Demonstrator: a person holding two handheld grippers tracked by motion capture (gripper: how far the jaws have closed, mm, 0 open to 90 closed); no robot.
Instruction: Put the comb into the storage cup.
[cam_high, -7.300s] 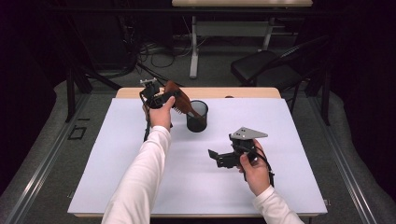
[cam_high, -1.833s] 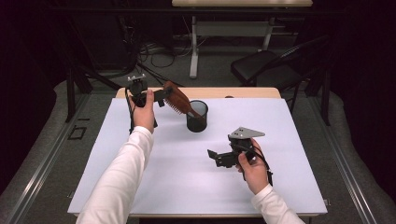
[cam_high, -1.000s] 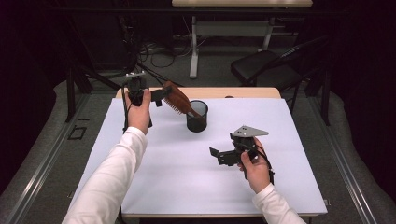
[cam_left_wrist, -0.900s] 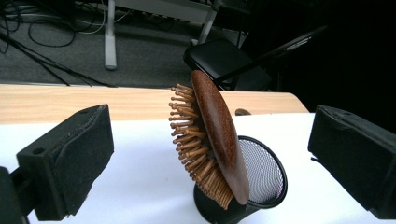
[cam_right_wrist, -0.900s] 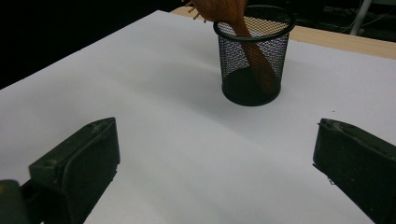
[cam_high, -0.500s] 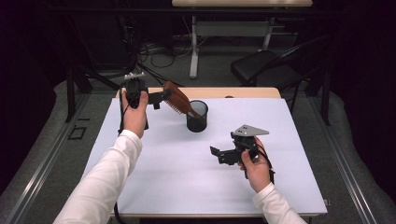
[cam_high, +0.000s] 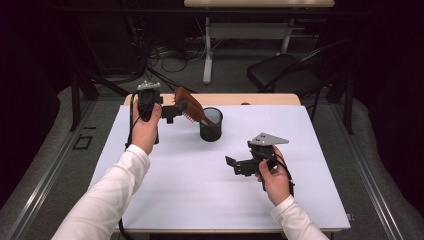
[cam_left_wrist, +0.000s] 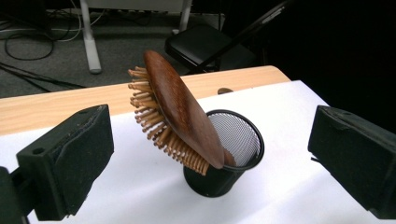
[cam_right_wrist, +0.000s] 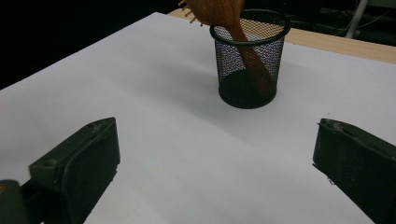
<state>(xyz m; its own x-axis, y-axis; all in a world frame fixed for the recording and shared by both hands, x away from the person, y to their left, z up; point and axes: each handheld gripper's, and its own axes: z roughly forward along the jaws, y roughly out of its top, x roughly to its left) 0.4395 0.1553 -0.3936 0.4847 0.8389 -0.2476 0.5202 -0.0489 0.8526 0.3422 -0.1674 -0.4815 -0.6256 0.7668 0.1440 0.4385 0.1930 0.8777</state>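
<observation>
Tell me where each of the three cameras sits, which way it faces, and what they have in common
High view: above the person's side, facing forward and down on the table; both forearms, left gripper and right gripper show.
Left gripper view: rides the left gripper, facing the wooden hairbrush leaning in the mesh cup; its two black jaws stand wide apart.
Right gripper view: rides the right gripper, low over the table, facing the cup from farther off; its jaws stand apart.
Shared: all three show the hairbrush standing handle-down in the cup.

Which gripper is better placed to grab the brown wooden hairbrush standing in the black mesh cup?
Left gripper: open, right beside the brown wooden hairbrush. Right gripper is farther off.
</observation>
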